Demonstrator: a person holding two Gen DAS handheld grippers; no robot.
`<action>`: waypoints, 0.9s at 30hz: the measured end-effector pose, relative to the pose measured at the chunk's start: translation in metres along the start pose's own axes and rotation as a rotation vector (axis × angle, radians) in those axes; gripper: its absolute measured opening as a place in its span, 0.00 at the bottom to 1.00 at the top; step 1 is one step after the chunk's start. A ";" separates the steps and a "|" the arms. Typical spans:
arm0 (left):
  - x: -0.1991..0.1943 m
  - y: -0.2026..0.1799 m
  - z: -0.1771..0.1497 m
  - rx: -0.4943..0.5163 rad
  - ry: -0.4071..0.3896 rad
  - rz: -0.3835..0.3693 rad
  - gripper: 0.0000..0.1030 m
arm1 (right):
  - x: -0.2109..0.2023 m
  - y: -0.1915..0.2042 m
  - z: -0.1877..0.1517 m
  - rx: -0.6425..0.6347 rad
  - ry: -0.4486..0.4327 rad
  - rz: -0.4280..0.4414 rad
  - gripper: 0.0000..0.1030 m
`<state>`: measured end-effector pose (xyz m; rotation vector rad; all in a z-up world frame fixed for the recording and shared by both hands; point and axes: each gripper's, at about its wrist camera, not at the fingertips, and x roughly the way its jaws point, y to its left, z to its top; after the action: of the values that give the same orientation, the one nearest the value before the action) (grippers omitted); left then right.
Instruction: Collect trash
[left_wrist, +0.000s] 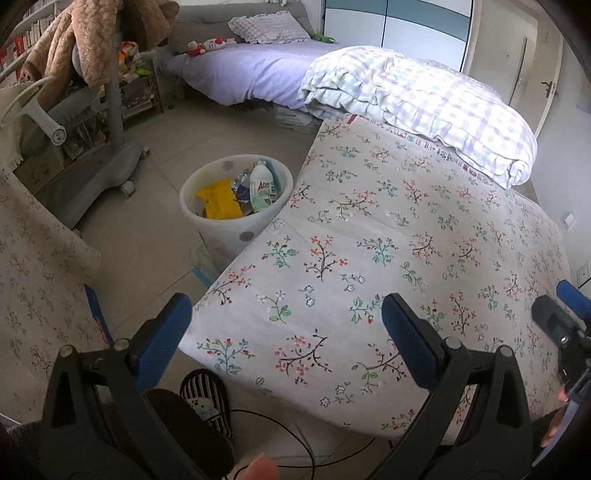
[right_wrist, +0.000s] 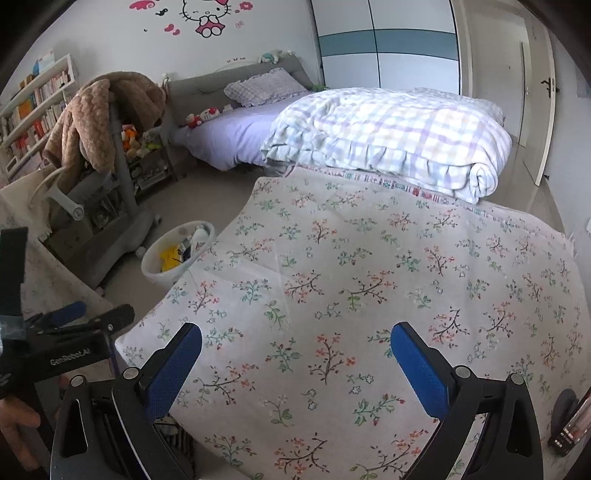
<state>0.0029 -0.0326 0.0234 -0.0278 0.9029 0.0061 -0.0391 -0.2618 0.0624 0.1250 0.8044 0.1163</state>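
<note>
- My left tongs (left_wrist: 286, 334) stand wide apart with nothing between the blue textured pads, over the near corner of the worktop (left_wrist: 388, 236).
- My right tongs (right_wrist: 295, 363) are spread just as wide and hold nothing, above the same floral cloth.
- The worktop is covered in a pale, soft cloth printed with small sprigs in red, teal and black; it lies flat ahead of both tongs.
- The bin (left_wrist: 221, 229) sits on the tiled floor ahead and left of the left tongs, tight against the worktop's left edge; it is a round, white plastic tub with grey dots.
- Inside the bin lie a crumpled yellow wrapper (left_wrist: 218, 201) and a clear plastic bottle (left_wrist: 261, 188) with a green-and-red label, leaning on the far rim.
- From the right tongs the bin (right_wrist: 155, 267) shows far to the left, partly behind the cloth edge.
- A folded, plaid quilt (left_wrist: 424, 107) with frilled edges rests beyond the worktop's far side.
</note>
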 end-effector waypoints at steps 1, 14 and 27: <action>-0.001 0.000 0.000 0.000 -0.004 0.002 0.99 | 0.002 0.002 0.000 -0.008 0.004 -0.005 1.00; -0.001 -0.003 -0.005 0.016 -0.013 0.008 0.99 | 0.008 0.003 -0.004 -0.003 0.027 -0.008 1.00; -0.001 -0.005 -0.006 0.026 -0.010 0.001 0.99 | 0.011 0.003 -0.005 0.008 0.037 -0.011 1.00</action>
<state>-0.0026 -0.0382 0.0208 -0.0026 0.8928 -0.0045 -0.0350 -0.2569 0.0517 0.1264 0.8422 0.1053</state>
